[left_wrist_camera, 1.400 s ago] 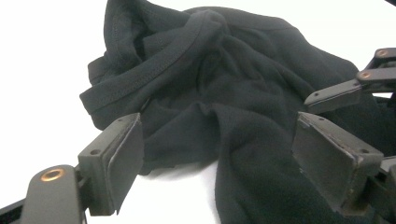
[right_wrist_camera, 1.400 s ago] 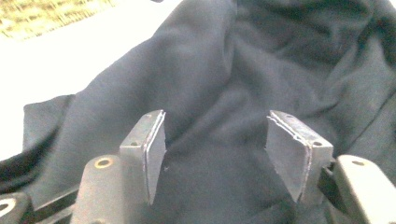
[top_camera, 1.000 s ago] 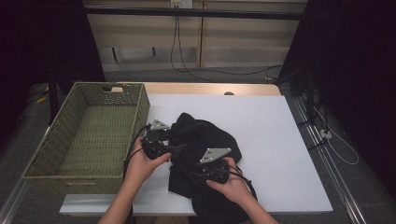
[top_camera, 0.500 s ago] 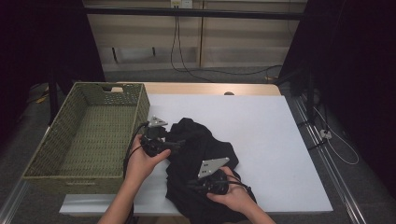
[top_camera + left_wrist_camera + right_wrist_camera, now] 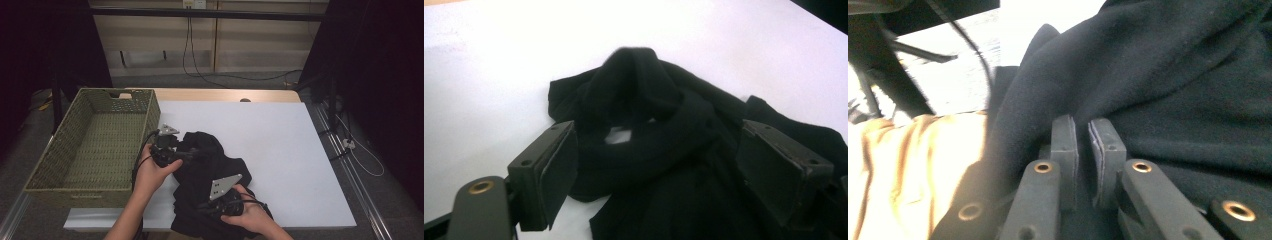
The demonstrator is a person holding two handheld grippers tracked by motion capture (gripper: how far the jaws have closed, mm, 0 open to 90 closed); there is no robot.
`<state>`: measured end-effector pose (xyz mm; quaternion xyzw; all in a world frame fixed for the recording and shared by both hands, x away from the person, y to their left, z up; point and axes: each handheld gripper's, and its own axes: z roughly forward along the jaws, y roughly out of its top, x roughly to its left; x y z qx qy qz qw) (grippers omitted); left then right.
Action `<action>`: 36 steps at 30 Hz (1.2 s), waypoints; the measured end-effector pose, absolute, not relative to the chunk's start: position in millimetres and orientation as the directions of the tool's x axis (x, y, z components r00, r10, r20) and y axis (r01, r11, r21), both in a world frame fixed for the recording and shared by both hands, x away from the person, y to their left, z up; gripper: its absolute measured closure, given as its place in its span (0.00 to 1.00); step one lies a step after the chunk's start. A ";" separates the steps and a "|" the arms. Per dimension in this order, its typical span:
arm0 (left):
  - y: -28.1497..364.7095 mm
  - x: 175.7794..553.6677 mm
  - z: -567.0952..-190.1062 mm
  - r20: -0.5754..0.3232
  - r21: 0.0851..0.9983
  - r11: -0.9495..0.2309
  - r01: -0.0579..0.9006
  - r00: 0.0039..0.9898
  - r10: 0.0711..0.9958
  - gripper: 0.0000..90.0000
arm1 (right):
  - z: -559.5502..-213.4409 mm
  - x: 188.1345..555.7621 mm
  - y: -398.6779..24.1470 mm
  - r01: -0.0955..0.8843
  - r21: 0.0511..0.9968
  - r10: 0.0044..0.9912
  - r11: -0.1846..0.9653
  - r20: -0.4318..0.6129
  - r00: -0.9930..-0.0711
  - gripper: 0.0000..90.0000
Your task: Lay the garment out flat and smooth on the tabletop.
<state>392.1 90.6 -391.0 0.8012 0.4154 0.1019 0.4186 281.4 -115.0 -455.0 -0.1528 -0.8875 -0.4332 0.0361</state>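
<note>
R gripper pulled black cloth nearer.

Both claws are black, each hand-held, forearms bare with no sleeves in view. Left claw: grey three-cornered plate on top with small dark holes, black cable looping off its side. Right claw: same grey plate, black cable trailing. Jaws are flat black rectangular blocks with dark pads; black link arms carry brass-coloured rivets, plus small screw holes.
</note>
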 end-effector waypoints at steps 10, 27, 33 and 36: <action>88.9 391.2 -391.8 -0.185 0.755 -0.306 0.580 0.636 0.749 0.20 | -447.5 286.3 -124.7 0.355 0.773 0.335 0.526 0.195 -0.922 0.88; 89.4 391.6 -393.6 -0.187 0.745 -0.313 0.588 0.636 0.749 0.19 | -438.1 304.4 -144.8 0.419 0.783 0.557 0.460 0.114 -0.823 0.51; 89.5 392.8 -394.0 -0.187 0.744 -0.315 0.590 0.636 0.749 0.19 | -429.0 310.9 -156.1 0.427 0.809 0.577 0.404 0.137 -0.805 0.47; 90.0 393.7 -394.9 -0.191 0.739 -0.314 0.596 0.632 0.751 0.19 | -428.2 308.2 -148.4 0.423 0.813 0.539 0.400 0.165 -0.826 0.47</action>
